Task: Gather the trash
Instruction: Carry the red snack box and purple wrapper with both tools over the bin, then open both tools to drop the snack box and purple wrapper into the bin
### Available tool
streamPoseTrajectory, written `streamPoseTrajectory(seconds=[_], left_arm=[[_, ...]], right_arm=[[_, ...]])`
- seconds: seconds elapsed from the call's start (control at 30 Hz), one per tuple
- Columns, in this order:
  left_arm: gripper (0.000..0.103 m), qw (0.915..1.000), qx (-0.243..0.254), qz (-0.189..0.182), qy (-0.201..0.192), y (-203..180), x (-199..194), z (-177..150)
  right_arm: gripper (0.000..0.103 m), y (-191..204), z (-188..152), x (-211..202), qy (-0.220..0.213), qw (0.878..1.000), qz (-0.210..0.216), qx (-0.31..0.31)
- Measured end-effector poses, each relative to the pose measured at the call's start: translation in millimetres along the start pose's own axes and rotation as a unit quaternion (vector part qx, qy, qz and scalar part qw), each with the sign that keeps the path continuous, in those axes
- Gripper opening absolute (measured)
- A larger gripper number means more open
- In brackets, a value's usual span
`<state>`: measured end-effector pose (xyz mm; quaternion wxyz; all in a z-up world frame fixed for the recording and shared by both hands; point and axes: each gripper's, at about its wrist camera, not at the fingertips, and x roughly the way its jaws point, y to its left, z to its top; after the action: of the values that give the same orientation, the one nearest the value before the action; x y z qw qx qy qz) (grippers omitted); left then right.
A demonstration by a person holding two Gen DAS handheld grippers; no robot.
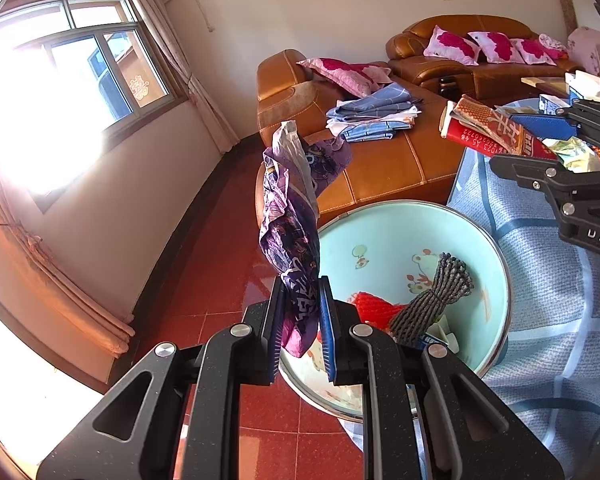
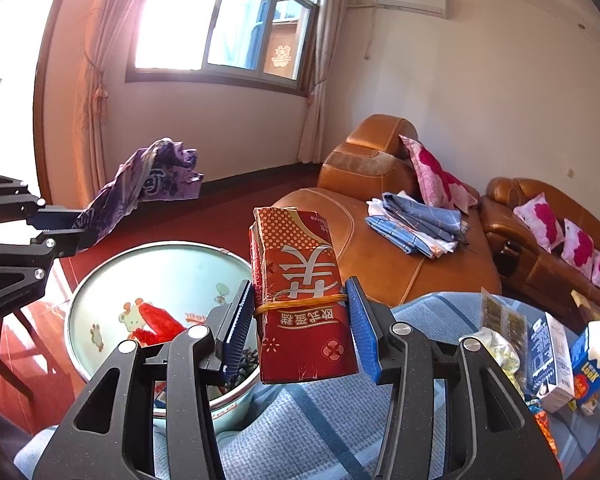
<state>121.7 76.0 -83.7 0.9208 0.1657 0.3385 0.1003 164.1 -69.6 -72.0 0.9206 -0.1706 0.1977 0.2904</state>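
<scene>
My left gripper (image 1: 302, 322) is shut on a crumpled purple wrapper (image 1: 292, 216) that stands up above the rim of a pale blue basin (image 1: 496, 256). In the right wrist view the same wrapper (image 2: 140, 188) juts out over the basin (image 2: 100, 280) from the left gripper (image 2: 76, 232). My right gripper (image 2: 300, 320) is shut on a red carton (image 2: 300, 292) bound with a yellow rubber band, held just right of the basin. From the left wrist view the carton (image 1: 488, 128) shows at the right in the right gripper (image 1: 540, 148). Inside the basin lie a grey cord bundle (image 1: 432, 296) and a red scrap (image 1: 374, 308).
A blue checked cloth (image 2: 300, 432) covers the table under the basin. More litter sits at the right: a blue and white box (image 2: 548, 360), a yellow-green wrapper (image 2: 496, 348) and tissues. An orange leather sofa (image 2: 400, 264) with folded clothes and pink pillows stands behind, over a red tiled floor (image 1: 220, 280).
</scene>
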Motion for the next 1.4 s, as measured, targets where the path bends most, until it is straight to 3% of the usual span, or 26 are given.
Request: streamPoseTrajectory(seconds=[0.97,1.07,1.13,1.4], left_arm=[[0.017,0.9999,0.005,-0.004,0.011,0,10,-6],[0.023,0.9999,0.004,-0.006,0.011,0,11,-7],[0.028,0.9998,0.002,-0.018,0.01,-1,12,-9],[0.04,0.9998,0.002,-0.018,0.009,-2,11,-13]], right_arm=[[0.047,14,1,4,0.011,0.999,0.024,-0.039],[0.049,17,1,4,0.012,0.998,0.035,-0.048],[0.063,19,0,2,0.007,0.998,0.035,-0.052],[0.064,20,0,2,0.004,0.998,0.032,-0.052]])
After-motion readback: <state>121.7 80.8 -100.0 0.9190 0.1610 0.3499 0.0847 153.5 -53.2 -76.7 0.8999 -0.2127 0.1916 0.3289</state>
